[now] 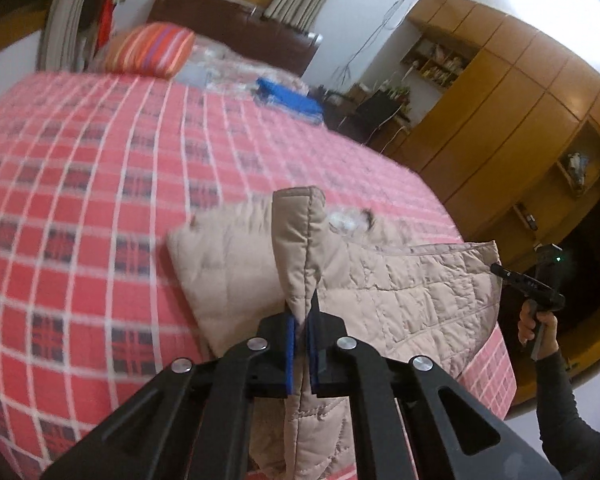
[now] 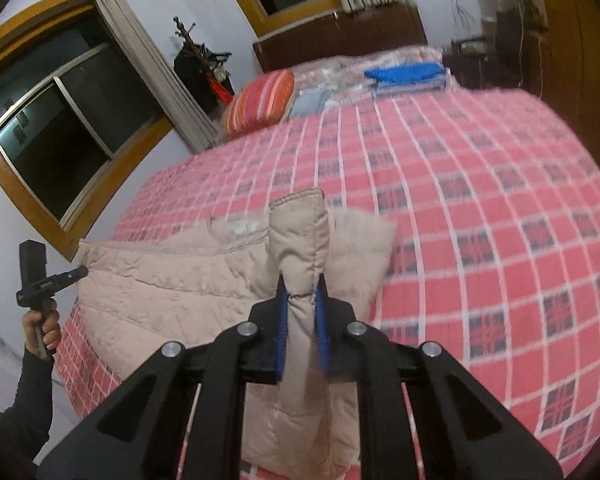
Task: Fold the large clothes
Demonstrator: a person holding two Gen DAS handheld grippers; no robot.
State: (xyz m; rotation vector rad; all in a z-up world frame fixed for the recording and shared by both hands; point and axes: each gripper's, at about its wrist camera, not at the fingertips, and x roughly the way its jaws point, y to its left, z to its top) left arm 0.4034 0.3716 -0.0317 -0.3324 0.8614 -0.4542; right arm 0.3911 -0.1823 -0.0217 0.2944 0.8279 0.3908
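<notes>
Now the left gripper [image 1: 302,314] and right gripper [image 2: 301,298] each pinch a fold of the beige coat [image 1: 400,292] at 6 o'clock on the bed [image 1: 100,184].

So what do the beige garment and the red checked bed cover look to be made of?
The beige quilted jacket looks like padded synthetic shell fabric with a matte to faint sheen: stitched square quilting and puffy folded edges show where both sets of jaws pinch it. The red checked bed cover looks like matte cloth, probably cotton or a blend; motion blur hides the weave.
</notes>
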